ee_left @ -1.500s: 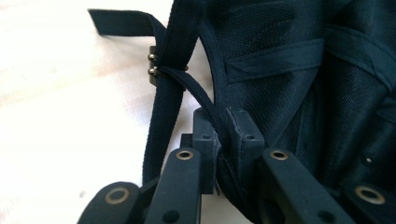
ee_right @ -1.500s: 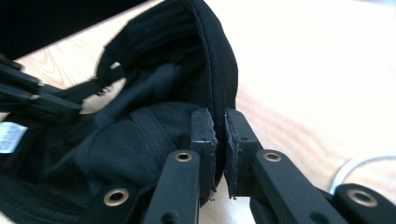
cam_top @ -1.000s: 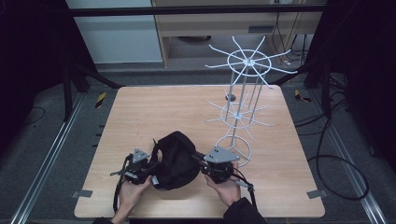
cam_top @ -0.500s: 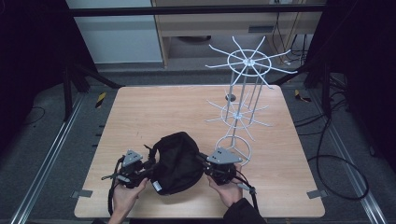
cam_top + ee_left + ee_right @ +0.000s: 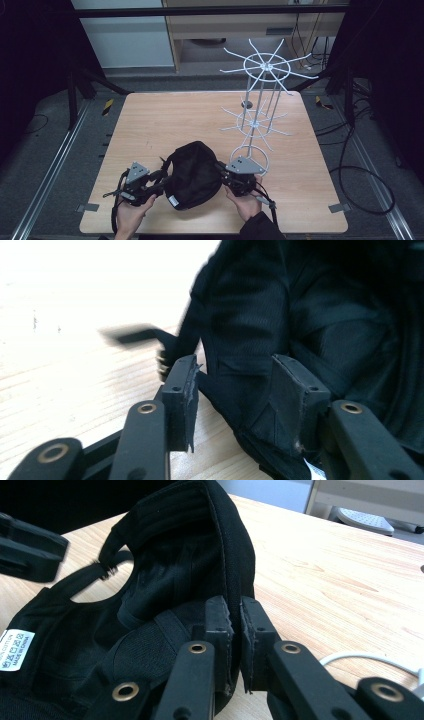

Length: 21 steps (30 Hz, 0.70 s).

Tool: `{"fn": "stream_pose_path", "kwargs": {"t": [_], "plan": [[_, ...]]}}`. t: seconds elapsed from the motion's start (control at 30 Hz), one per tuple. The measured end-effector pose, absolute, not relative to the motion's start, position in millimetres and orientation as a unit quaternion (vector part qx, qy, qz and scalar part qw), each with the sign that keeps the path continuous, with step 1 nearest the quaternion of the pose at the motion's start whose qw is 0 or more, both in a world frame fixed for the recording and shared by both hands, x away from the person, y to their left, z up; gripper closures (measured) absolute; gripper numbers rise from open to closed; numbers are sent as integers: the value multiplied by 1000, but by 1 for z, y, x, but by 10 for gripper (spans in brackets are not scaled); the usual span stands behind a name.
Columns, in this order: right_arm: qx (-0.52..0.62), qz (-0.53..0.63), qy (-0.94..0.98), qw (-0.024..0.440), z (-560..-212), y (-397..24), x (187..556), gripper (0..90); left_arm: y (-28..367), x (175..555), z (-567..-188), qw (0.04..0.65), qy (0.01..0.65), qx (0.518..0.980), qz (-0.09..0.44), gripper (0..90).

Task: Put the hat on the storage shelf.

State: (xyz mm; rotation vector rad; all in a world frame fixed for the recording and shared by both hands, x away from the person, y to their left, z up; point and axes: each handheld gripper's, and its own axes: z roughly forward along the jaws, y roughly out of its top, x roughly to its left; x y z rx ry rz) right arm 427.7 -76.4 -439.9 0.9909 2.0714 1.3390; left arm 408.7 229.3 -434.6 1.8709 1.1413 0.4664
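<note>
A black cap (image 5: pixel 192 175) lies upside down on the wooden table (image 5: pixel 165 120) near its front edge, with its hollow inside facing up. My left gripper (image 5: pixel 161 180) is at the cap's left edge. In the left gripper view its jaws stand open (image 5: pixel 237 390), with the cap's rim fabric (image 5: pixel 240 370) loose between them. My right gripper (image 5: pixel 221 169) is at the cap's right edge. In the right gripper view it is shut (image 5: pixel 235 615) on the cap's rim (image 5: pixel 225 555). The cap's back strap (image 5: pixel 95 572) and a white label (image 5: pixel 15 650) show there too.
A tall white wire rack (image 5: pixel 260 95) with radiating arms stands at the table's right. Its ring base (image 5: pixel 260 160) lies just behind my right gripper. A white cable (image 5: pixel 360 660) rests on the table beside the right jaws. Dark floor and rails surround the table.
The cap has sunk from a raised dome to a flatter heap on the table. My left gripper has shifted slightly left and toward the front edge. The right gripper has barely moved.
</note>
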Motion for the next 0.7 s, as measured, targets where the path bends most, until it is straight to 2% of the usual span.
{"fn": "stream_pose_path", "kwargs": {"t": [0.2,0.7], "plan": [[351,491,759,243,-439,-73,425,842,222,408,-420,469,447,743,169,520],[345,491,764,236,-441,-69,422,838,162,435,-397,497,420,744,151,476]]}}
